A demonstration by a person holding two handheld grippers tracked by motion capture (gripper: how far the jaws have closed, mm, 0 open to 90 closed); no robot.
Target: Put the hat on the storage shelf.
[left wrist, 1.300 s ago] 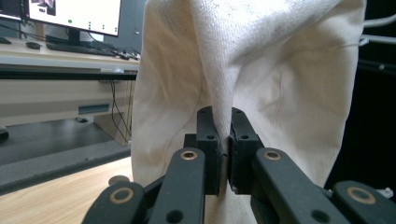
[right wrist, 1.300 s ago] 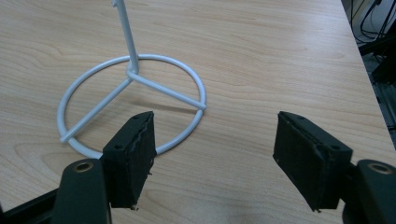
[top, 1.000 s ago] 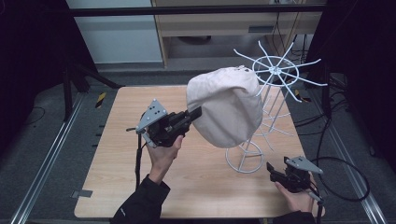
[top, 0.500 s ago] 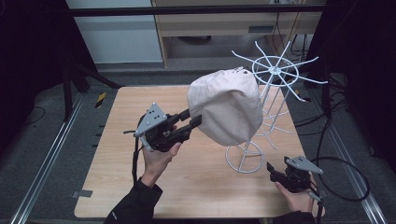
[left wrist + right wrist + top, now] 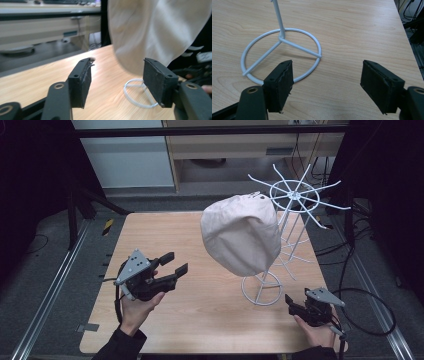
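Observation:
A beige fabric cap [image 5: 242, 235] hangs over a white wire stand, above the stand's ring base [image 5: 261, 287] on the wooden table [image 5: 210, 320]. My left gripper [image 5: 175, 262] is open, to the left of the cap and apart from it, with nothing between its jaws. In the left gripper view the cap [image 5: 155, 30] and the ring base [image 5: 138, 93] lie beyond the left gripper [image 5: 117, 82]. My right gripper [image 5: 292, 306] stands open near the table's front right. In its own view the right gripper [image 5: 327, 85] is just short of the ring base [image 5: 282, 55].
A white spoked wire wheel [image 5: 295, 195] stands up behind and right of the cap, with more wire rings [image 5: 295, 252] below it. Cables trail on the floor at the right. A cabinet stands beyond the table's far edge.
My left gripper was at the cap's left edge; it has let go, opened, and drawn back left and toward me. The cap has settled lower over the stand. The right gripper has stayed put.

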